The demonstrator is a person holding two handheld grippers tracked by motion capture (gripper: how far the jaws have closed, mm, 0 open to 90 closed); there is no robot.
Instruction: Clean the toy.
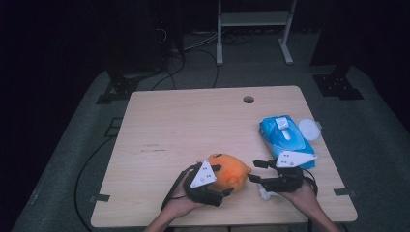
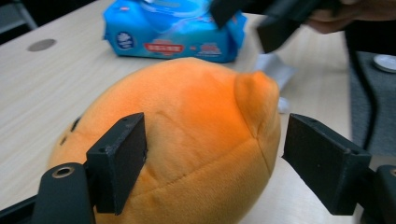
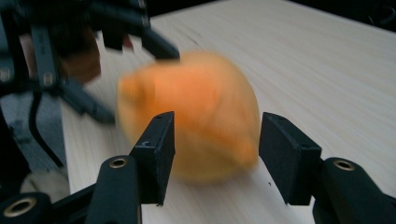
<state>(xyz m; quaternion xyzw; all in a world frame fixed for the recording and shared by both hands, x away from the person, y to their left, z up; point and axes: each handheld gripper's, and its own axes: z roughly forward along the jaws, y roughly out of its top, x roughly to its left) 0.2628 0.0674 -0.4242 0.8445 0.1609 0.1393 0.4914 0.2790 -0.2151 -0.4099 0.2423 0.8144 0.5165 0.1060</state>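
While both grippers flank it, the orange plush toy (image 1: 229,171) lies on the wooden table (image 1: 183,125) near the front edge, with the blue wet-wipes pack (image 1: 285,137) just beyond at the right and a crumpled white wipe (image 1: 265,194) under the right hand. Seen in the left gripper view, the left gripper (image 2: 212,154) has its 2 jaws spread around the toy's rear, the left pad close to the fabric and the right one clear of it. Likewise the right gripper (image 3: 215,149) stands open, its jaws short of the blurred toy. My judgement: the toy sits released between handling steps. Any next grasp calls for closing squarely across the soft body so it does not squirm aside.
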